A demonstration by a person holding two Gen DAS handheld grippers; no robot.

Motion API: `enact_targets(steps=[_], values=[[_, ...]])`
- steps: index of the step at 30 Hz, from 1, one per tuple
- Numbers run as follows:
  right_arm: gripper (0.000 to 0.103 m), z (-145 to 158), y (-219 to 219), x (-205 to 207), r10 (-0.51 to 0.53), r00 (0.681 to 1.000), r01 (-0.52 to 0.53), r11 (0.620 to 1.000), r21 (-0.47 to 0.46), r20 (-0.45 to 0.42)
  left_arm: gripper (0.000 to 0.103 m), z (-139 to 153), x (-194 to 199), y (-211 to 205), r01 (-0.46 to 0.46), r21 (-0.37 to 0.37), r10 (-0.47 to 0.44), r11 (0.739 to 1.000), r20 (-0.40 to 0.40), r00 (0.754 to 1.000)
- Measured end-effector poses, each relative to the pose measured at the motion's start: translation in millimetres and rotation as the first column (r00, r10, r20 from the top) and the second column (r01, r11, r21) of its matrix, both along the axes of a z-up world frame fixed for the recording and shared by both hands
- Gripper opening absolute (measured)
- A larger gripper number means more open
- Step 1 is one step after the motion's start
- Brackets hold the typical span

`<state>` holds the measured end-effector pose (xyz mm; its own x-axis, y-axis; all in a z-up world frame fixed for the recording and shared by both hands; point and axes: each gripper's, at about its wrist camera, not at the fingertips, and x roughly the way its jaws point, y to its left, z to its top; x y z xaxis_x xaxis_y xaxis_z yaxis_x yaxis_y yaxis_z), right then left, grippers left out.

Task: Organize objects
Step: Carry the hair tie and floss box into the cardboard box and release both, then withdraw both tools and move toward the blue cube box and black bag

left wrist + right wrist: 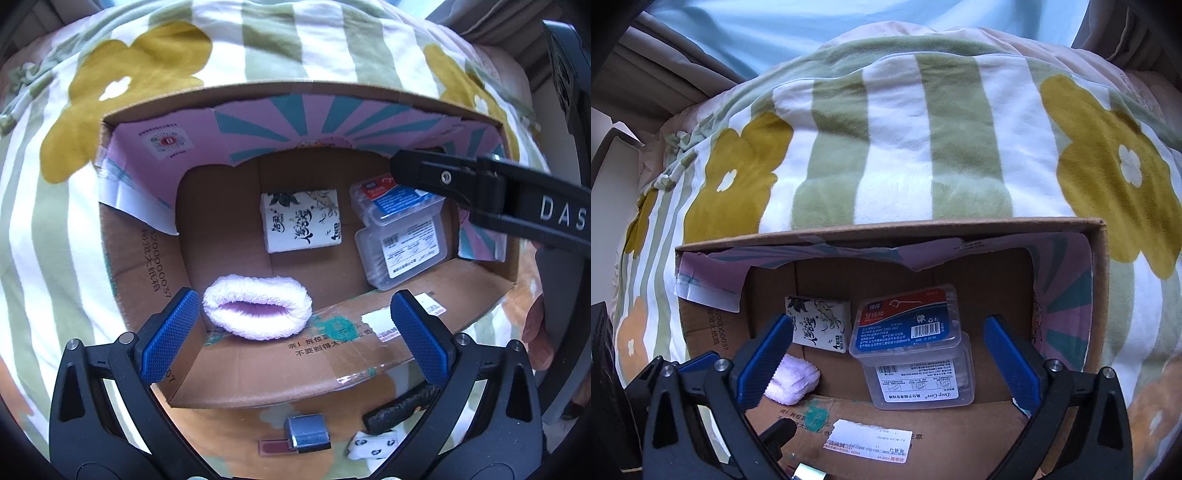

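In the left wrist view, the black textured strip (399, 408) at five o'clock runs behind the right finger, so its far end is hidden. The small white cloth with black spots (373, 445) beside it is partly covered too. In the right wrist view, the fluffy pale-pink plush piece (792, 380) at seven o'clock is half hidden behind the left finger; the lower clear plastic floss box (919, 380) lies partly under the upper one

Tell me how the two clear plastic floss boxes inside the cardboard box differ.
The upper floss box carries a red and blue label; the lower floss box has a white label with black print. The upper one rests partly on top of the lower one, lying farther from the camera; the lower one sits nearer the cardboard box's near wall. Both are clear plastic, rectangular and lidded.
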<state>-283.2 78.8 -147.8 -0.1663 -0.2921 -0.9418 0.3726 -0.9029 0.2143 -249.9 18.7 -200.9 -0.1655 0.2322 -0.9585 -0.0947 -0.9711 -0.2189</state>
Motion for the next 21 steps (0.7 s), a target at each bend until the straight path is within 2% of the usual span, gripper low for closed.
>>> enact_targets(steps=[3, 7, 10, 17, 21], values=[[0.103, 16.4, 0.1, 4.6, 0.006, 1.000, -0.006, 1.000, 0.002, -0.018, 0.103, 16.3, -0.6, -4.1, -0.012, -0.001, 0.012, 1.000, -0.026, 1.000], [0.103, 44.9, -2.7, 16.5, 0.044, 0.997, -0.041, 0.998, 0.049, -0.068, 0.103, 45.1, 5.6, -11.9, -0.037, -0.020, 0.036, 0.999, -0.059, 0.998], [0.103, 71.0, 2.2, 28.9, 0.047, 0.993, -0.044, 0.998, 0.034, -0.106, 0.103, 71.4, 14.3, -21.9, -0.079, -0.011, 0.078, 0.997, -0.100, 0.992], [0.103, 128.3, 18.0, 69.3, 0.030, 0.983, -0.034, 0.999, -0.019, -0.180, 0.103, 128.4, 50.6, -41.7, -0.119, -0.014, 0.114, 0.993, -0.191, 0.975], [0.103, 153.8, 29.8, 101.5, 0.035, 0.973, -0.039, 0.999, -0.009, -0.229, 0.103, 157.0, 78.8, -50.0, -0.130, -0.019, 0.122, 0.991, -0.239, 0.963]])
